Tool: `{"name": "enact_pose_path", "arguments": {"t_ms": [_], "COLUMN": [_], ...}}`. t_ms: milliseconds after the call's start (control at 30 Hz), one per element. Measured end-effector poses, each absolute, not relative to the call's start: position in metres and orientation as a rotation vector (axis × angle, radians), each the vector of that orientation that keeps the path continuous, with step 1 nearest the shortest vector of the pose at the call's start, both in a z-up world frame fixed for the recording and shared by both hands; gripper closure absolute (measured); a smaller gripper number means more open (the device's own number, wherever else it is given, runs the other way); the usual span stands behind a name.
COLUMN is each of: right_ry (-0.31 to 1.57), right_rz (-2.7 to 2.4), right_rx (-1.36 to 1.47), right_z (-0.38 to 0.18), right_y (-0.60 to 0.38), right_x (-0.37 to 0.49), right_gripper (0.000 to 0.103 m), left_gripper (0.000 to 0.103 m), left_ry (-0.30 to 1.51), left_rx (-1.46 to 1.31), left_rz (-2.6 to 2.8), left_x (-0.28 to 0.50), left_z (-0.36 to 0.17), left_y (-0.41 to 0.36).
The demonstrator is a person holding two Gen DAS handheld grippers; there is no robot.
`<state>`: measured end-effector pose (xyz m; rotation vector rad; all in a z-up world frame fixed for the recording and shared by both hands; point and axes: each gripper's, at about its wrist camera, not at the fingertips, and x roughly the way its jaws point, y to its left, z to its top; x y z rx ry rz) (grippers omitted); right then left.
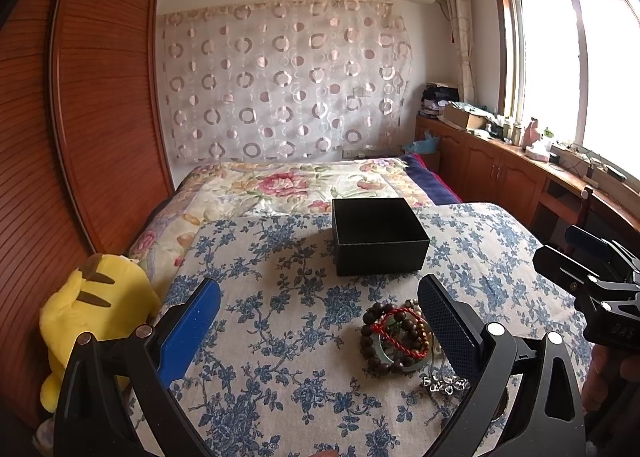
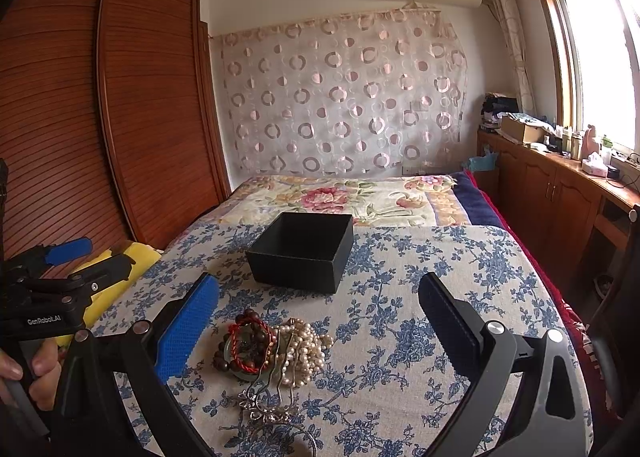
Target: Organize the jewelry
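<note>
Bedside, left gripper (image 2: pixel 76 257) reads "GenRobot.AI"

Both cameras sit low over the foot of a bed, each looking forward between its own two spread fingers toward the far curtained wall. The left wrist view stands to the left, with the black box (image 1: pixel 379 241) ahead and right of centre and the jewelry pile (image 1: pixel 400 337) close by its right finger. The right wrist view stands further right, with the same box (image 2: pixel 300 253) left of centre and the pile (image 2: pixel 272 349) near its left finger. Each view catches the other gripper at its edge: the right gripper (image 1: pixel 592 257) and the left gripper (image 2: pixel 80 257).
</note>
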<state>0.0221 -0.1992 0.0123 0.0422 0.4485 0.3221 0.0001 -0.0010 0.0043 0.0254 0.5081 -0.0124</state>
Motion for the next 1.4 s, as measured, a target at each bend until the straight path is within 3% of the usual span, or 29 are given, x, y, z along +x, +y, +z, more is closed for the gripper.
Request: {"name": "enact_pose_path", "arguments": {"t_ms": [1400], "right_ry": [0.443], "right_rz": [0.325], "right_rx": [0.042], "right_z": [0.018], "right_y": [-0.199], "right_x": [0.020], "right_gripper": [0.002], "left_gripper": [0.008], "left_ry": [0.500], "left_rx": [0.024], "left_rz": [-0.020], "left_x": [-0.001], "left_z": [0.012], "left_y": [-0.008]}}
